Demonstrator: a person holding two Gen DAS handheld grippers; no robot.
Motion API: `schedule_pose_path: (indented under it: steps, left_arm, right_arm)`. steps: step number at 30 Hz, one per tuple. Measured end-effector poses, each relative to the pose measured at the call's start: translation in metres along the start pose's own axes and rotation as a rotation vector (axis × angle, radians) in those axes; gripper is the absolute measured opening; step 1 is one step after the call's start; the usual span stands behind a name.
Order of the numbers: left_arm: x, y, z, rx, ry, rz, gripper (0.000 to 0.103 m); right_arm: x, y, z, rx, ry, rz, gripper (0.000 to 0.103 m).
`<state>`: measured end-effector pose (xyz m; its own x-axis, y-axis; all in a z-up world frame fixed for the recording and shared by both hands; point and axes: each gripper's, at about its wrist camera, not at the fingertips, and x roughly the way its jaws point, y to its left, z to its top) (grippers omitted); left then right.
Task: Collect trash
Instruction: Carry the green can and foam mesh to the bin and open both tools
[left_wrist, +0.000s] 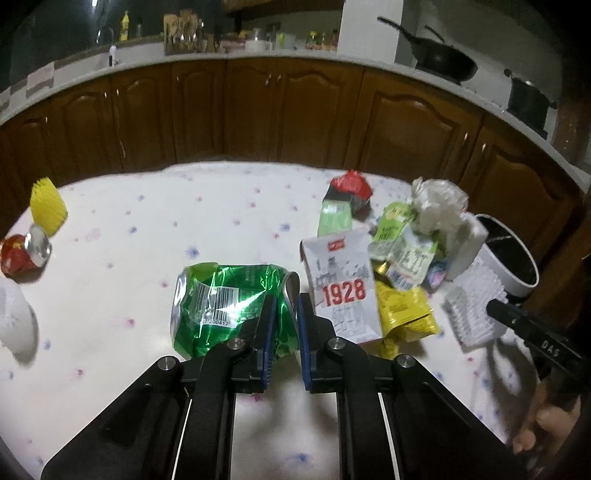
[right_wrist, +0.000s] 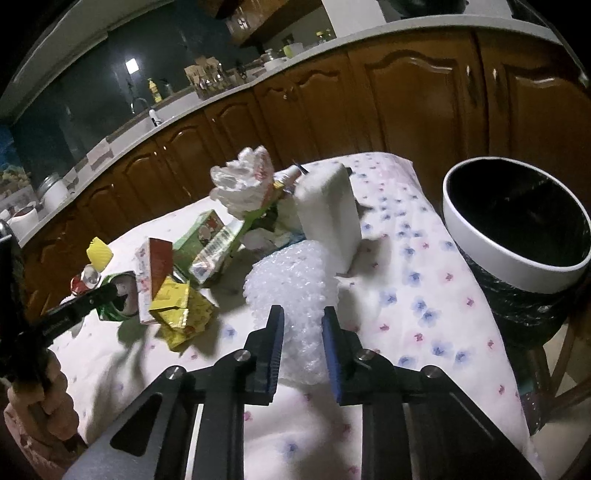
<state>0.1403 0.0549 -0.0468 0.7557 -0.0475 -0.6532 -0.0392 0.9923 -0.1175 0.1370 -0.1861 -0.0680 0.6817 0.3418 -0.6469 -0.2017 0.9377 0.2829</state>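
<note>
Now green can (left_wrist: 225, 306) within left gripper (left_wrist: 285, 308)

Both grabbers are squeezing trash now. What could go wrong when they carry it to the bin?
1. The left gripper pinches only the rim end of the crushed green can, so it might slip out.
2. The right gripper squeezes the soft clear bubble wrap, which could slide free.
3. The white-rimmed black bin stands past the table edge, so drops may hit the floor.

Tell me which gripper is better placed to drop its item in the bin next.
Right, probably. The right gripper grips the bubble wrap close beside the bin. The left gripper clamps the green can across the trash pile, farther off.
</note>
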Motion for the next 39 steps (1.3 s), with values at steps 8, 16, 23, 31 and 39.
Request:
schedule_pose_path:
  steps: [8,16,23,31,39]
  left_arm:
    - [-0.035,-0.023,0.018,0.028,-0.090,-0.045,0.010]
    - [-0.048,-0.073,0.034,0.095,-0.124,-0.156,0.010]
    - [-0.042,-0.123,0.040,0.168,-0.115,-0.253,0.010]
    - [-0.030,-0.177,0.042,0.235,-0.078,-0.351,0.010]
    - [-0.014,-0.227,0.050,0.294,-0.049,-0.413,0.010]
  right_arm:
    - [-0.025,0.001,0.006,-0.012,-0.055,0.004,0.020]
    - [-0.052,-0.017,0.013,0.012,-0.111,-0.028,0.020]
    - [-0.073,-0.044,0.018,0.044,-0.147,-0.071,0.019]
    - [-0.089,-0.082,0.024,0.085,-0.177,-0.135,0.019]
    - [-0.090,-0.115,0.035,0.126,-0.182,-0.179,0.019]
